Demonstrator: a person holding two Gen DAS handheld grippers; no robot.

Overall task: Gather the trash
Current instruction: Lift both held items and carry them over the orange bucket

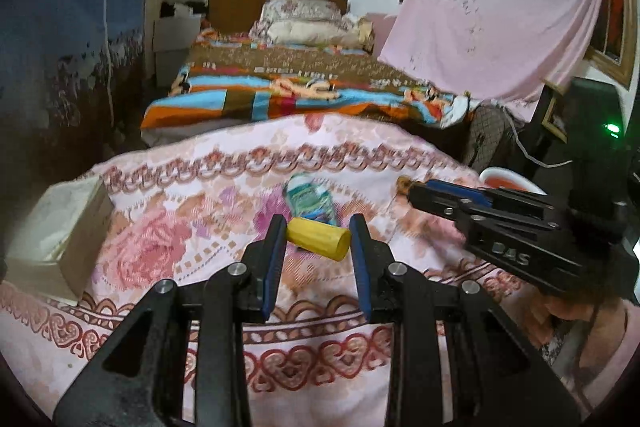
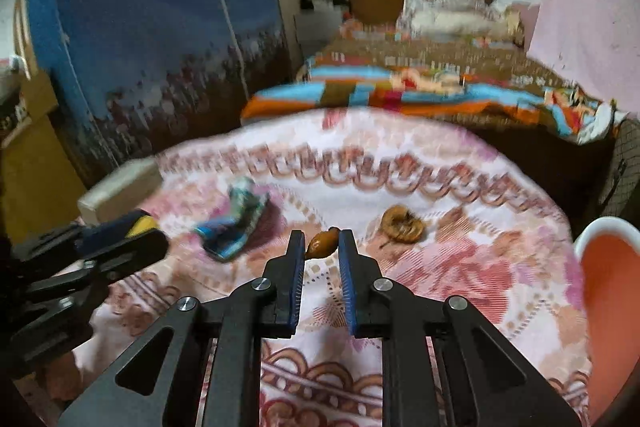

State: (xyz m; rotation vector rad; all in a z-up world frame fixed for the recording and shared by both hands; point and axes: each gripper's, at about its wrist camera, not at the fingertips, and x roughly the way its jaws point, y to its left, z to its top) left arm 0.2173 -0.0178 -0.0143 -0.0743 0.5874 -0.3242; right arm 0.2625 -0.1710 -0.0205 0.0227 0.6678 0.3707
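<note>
My left gripper point(image 1: 318, 227) is shut on a yellow cylinder point(image 1: 320, 238), held just above the floral tablecloth point(image 1: 192, 211); it also shows in the right wrist view point(image 2: 132, 227). A crumpled blue-green wrapper point(image 1: 310, 201) lies just beyond it, also seen in the right wrist view point(image 2: 236, 223). My right gripper point(image 2: 322, 241) is shut on a small brown scrap point(image 2: 322, 245); it shows in the left wrist view point(image 1: 412, 187). A brown dried peel point(image 2: 402, 225) lies on the cloth to its right.
A red bin with a white rim point(image 2: 608, 267) stands at the table's right edge, also in the left wrist view point(image 1: 504, 179). A beige tissue box point(image 1: 56, 235) sits at the table's left. A bed point(image 1: 304, 95) lies behind the table.
</note>
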